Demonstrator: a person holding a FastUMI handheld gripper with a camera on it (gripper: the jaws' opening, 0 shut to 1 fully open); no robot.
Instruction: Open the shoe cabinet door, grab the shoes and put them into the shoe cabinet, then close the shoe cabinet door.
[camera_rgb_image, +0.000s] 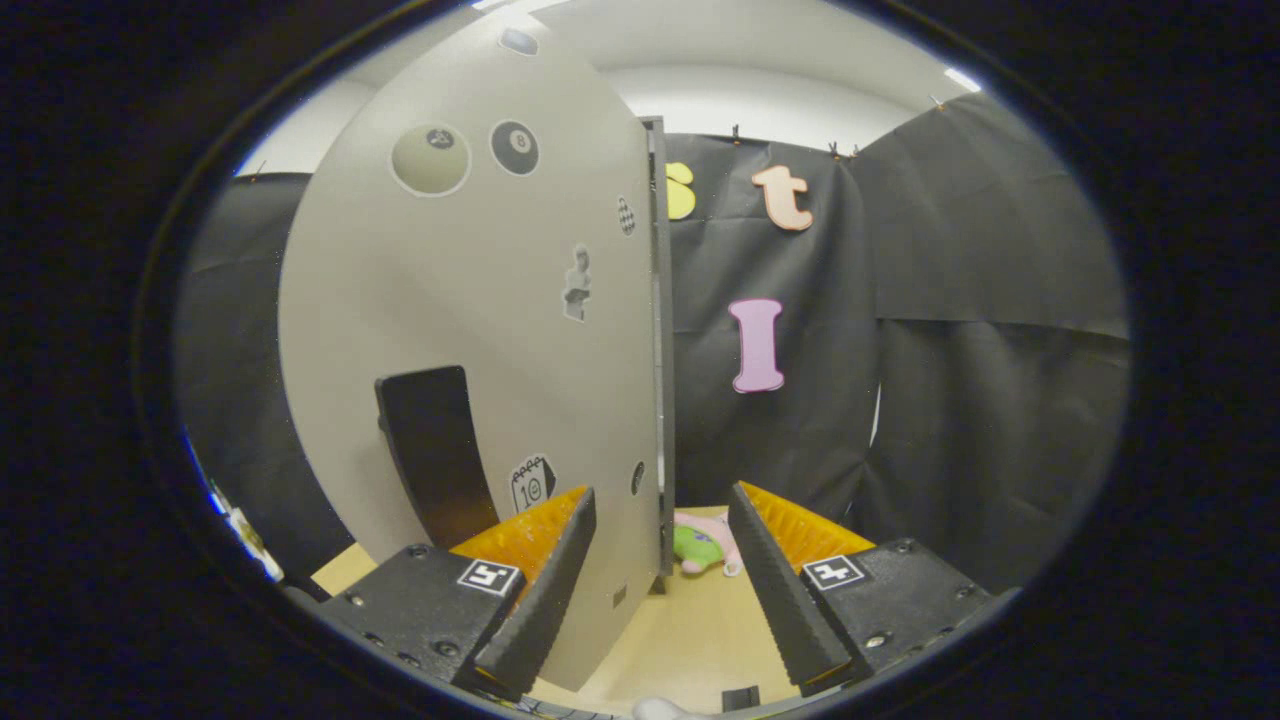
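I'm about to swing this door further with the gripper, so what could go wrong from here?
1. The gripper is open, straddling the free edge of the pale grey sticker-covered cabinet door without clamping it, so the panel could slip out mid-swing.
2. The small pink and green plush toy lies on the light wooden floor just beyond the fingers, where a forward push might hit it.

Black cloth wall (950, 330) hung on clips across the right and far left of the frame, white ceiling (760, 50) above with a bright strip light (962, 80) upper right, pale wooden floor (690, 630) at bottom centre.
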